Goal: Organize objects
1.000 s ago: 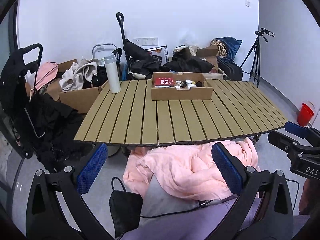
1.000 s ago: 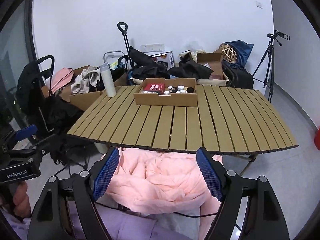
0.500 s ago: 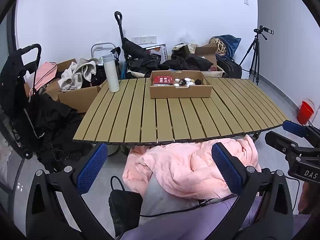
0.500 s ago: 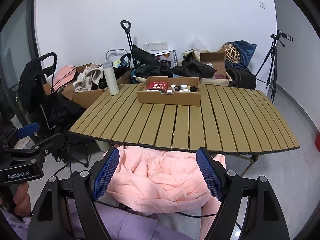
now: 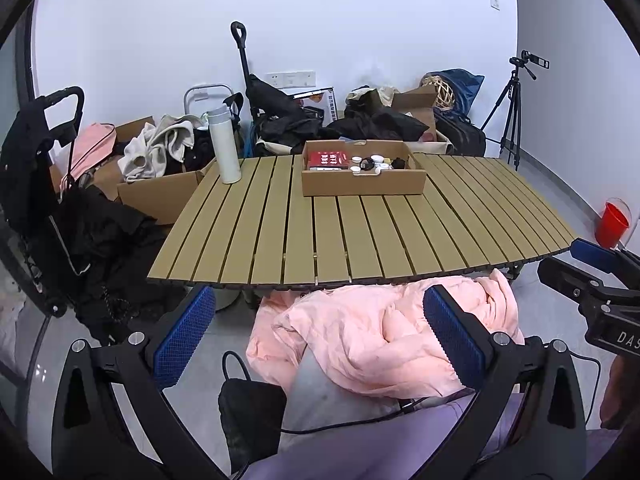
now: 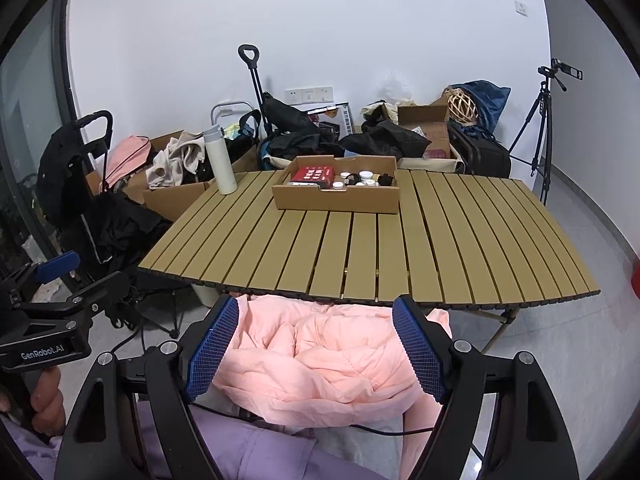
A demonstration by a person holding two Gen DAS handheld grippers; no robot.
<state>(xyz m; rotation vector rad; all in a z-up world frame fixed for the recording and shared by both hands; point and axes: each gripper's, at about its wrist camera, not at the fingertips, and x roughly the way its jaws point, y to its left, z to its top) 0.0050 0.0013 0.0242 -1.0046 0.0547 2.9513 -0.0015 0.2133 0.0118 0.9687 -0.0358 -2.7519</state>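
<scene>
A shallow cardboard box (image 5: 362, 188) (image 6: 336, 200) sits toward the back of the slatted tan table (image 5: 320, 240) (image 6: 360, 252). Inside it lie a red packet (image 5: 328, 159) (image 6: 312, 174), small white jars (image 5: 376, 159) (image 6: 365, 176) and a few black bits. A white bottle (image 5: 225, 144) (image 6: 220, 160) stands upright at the table's back left. My left gripper (image 5: 318, 320) and right gripper (image 6: 316, 332) hover side by side short of the table's near edge, both open and empty.
A pink jacket (image 5: 360, 332) (image 6: 320, 360) lies on the person's lap under both grippers. Floor clutter rings the table: a box of clothes (image 5: 160, 196), a black stroller (image 5: 36, 160), bags along the wall, a tripod (image 5: 512, 112) and a red bucket (image 5: 612, 220).
</scene>
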